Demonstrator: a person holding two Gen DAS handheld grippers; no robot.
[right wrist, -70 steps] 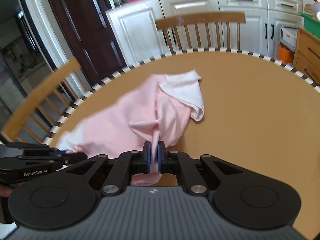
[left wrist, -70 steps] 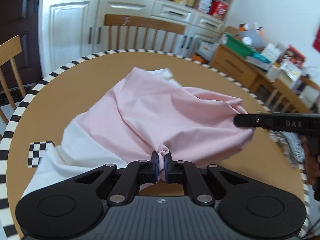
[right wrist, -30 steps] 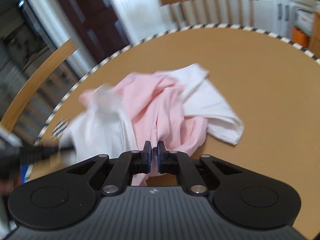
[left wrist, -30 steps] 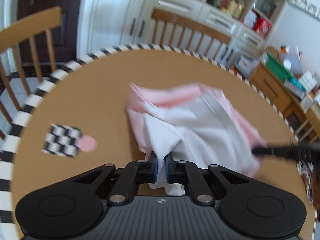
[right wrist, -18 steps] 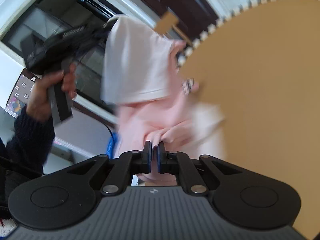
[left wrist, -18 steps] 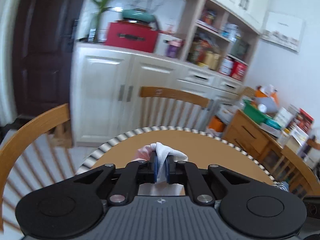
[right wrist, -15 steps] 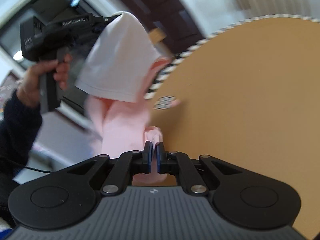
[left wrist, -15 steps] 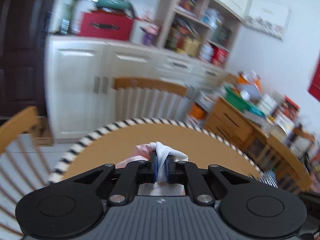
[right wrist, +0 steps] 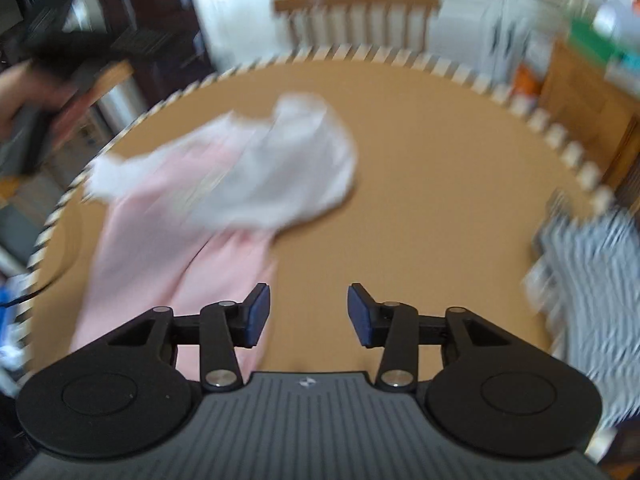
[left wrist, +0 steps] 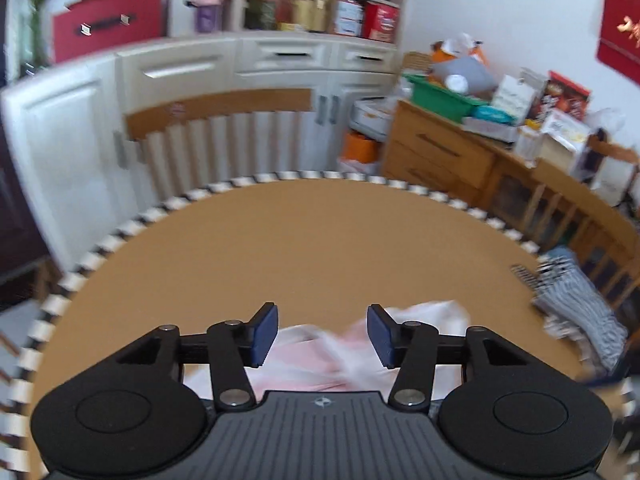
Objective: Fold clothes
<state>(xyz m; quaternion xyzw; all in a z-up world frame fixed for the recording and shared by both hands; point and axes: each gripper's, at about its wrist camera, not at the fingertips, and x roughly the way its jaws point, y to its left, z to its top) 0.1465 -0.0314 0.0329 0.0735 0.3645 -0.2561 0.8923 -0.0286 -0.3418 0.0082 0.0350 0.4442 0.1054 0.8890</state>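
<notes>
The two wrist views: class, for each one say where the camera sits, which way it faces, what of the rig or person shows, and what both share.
Left wrist: on the left gripper, facing across the round table toward a chair; jaws open.
Right wrist: on the right gripper, facing the same chair; jaws open; blurred hand at far left.
Shared: pink-and-white garment, striped cloth, table, chair.

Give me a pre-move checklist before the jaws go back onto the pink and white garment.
1. Left gripper jaws open, nothing between them: ok.
2. Right gripper jaws open, nothing between them: ok.
3. Pink and white garment on the table: ok.
4. Garment spread flat: not ok, it lies bunched.
5. Hem and corners identifiable for gripping: cannot tell, the view is blurred.
6. Striped clothes apart from the garment: ok.
</notes>
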